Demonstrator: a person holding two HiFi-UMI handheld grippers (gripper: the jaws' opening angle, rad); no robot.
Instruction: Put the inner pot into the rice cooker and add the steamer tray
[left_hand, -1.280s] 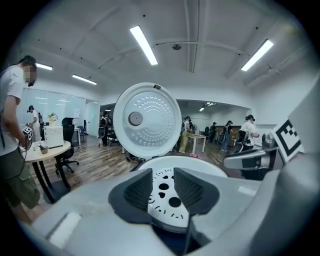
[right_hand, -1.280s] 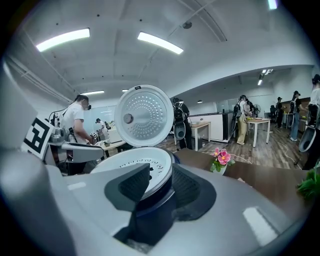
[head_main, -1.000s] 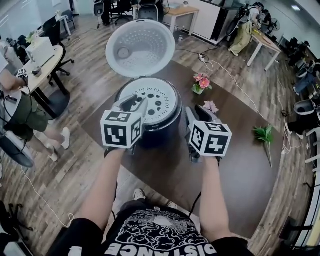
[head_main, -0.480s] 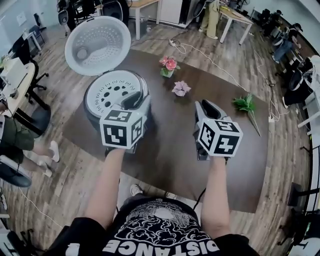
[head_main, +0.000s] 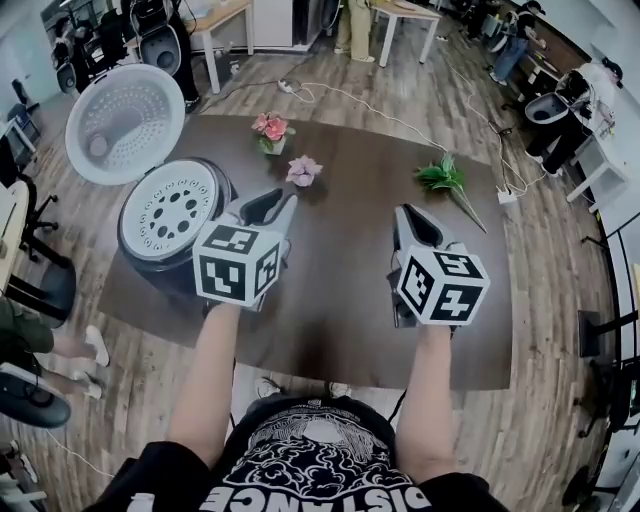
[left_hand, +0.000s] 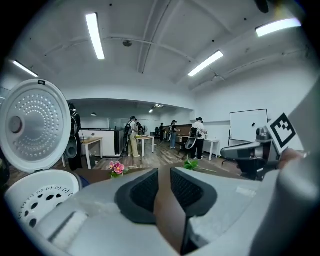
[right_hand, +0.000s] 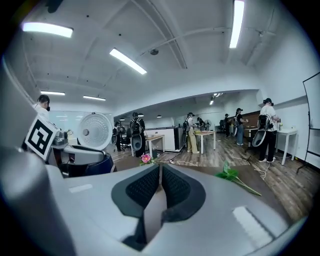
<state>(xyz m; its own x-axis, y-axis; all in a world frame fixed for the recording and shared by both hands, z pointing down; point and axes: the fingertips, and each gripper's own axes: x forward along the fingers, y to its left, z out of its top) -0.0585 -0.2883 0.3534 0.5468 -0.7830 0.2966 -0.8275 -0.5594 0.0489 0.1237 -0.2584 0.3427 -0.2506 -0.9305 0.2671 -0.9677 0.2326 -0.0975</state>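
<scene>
Left hand-held gripper (head_main: 272, 205) hovers over the counter (head_main: 340, 300), jaws a narrow gap apart with nothing between them; they have just been closing. Right hand-held gripper (head_main: 410, 213) is level with it and well apart to its right, also over bare counter, jaws just closed until the tips meet, empty. Both point away from the person, tilted slightly down. Rice cooker (head_main: 150, 275) stands on the counter just left of the left hand-held gripper, not touching it. Its lid (head_main: 125, 120) is swung open and upright behind the body. White steamer tray (head_main: 172, 208) with round holes sits in the cooker's top opening; inner pot is hidden under it, cannot be made out. Ahead of the left hand-held gripper: a pale pink flower (head_main: 303, 170) close by, and a pink flower in a small pot (head_main: 270, 128) further off near the far edge. Ahead and to the right of the right hand-held gripper lies a green leafy sprig (head_main: 445, 178), stem toward the counter's right edge. People stand at desks in the background.
</scene>
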